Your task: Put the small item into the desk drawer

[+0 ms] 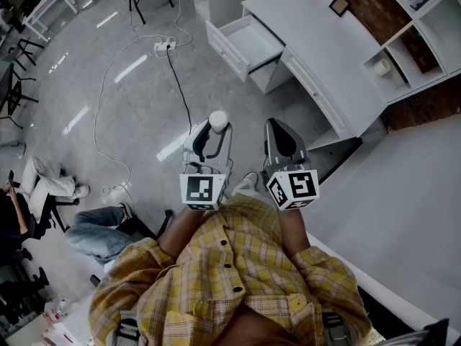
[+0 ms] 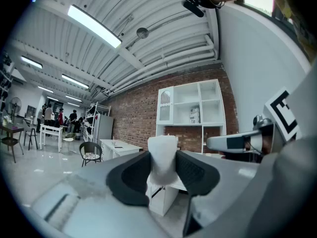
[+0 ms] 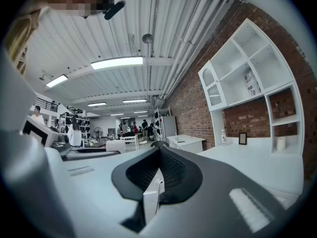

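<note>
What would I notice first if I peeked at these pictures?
The left gripper squeezes a small white item between its jaws, just ahead of the person's yellow checked shirt. Further ahead, a drawer of the white desk stands pulled open above the shiny grey floor.

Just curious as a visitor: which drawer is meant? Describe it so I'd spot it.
Find the long white desk against the red brick wall. At its far end, the white drawer is the only one pulled out; its neighbours are shut.
</note>
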The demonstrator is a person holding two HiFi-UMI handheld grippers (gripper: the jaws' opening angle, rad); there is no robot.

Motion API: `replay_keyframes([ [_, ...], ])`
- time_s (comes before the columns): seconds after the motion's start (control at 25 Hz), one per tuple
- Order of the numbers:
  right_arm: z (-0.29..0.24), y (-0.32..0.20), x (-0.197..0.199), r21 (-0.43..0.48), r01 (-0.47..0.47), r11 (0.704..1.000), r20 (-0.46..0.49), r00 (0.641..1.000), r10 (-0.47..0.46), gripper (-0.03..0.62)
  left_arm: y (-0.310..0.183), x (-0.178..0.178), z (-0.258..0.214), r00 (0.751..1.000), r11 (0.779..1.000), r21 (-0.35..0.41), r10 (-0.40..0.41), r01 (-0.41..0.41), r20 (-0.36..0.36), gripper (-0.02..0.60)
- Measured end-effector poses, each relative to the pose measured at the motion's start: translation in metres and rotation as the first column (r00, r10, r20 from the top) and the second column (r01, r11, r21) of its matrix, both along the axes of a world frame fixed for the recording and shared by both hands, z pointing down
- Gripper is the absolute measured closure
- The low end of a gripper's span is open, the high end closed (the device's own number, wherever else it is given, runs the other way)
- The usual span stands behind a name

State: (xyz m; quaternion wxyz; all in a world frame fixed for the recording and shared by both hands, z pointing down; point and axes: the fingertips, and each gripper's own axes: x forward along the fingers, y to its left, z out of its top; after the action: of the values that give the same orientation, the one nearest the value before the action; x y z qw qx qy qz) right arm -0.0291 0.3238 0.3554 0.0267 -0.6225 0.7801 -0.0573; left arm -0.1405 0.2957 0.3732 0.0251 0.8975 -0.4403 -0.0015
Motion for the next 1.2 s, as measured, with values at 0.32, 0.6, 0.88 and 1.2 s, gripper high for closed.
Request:
replay_keyframes([
  [0.32, -0.006, 0.015, -0.026, 0.043, 0.018, 0.999, 0.036, 0.999, -0.020, 0.595, 0.013, -0.028, -0.002, 1.000, 1.000, -0.002, -0.021, 0.021, -0.011, 0.411],
  [0.6, -0.012, 0.001, -0.046, 0.065, 0.064, 0.996, 0.033, 0.997, -0.066, 0.595, 0.006, -0.040, -0.008, 0.999, 1.000, 0.013, -0.016, 0.016, -0.039, 0.411],
  [0.88, -0.011, -0.035, -0.053, 0.106, 0.067, 0.992, 0.027, 0.997, -0.071, 0.595, -0.029, -0.045, -0.006, 0.999, 1.000, 0.016, -0.012, 0.013, -0.049, 0.411],
  [1.2, 0.003, -0.116, -0.036, 0.084, 0.054, 0.995, 0.048, 0.997, -0.058, 0.594, -0.119, -0.023, -0.001, 0.998, 0.998, 0.041, 0.056, -0.056, -0.010, 0.411],
])
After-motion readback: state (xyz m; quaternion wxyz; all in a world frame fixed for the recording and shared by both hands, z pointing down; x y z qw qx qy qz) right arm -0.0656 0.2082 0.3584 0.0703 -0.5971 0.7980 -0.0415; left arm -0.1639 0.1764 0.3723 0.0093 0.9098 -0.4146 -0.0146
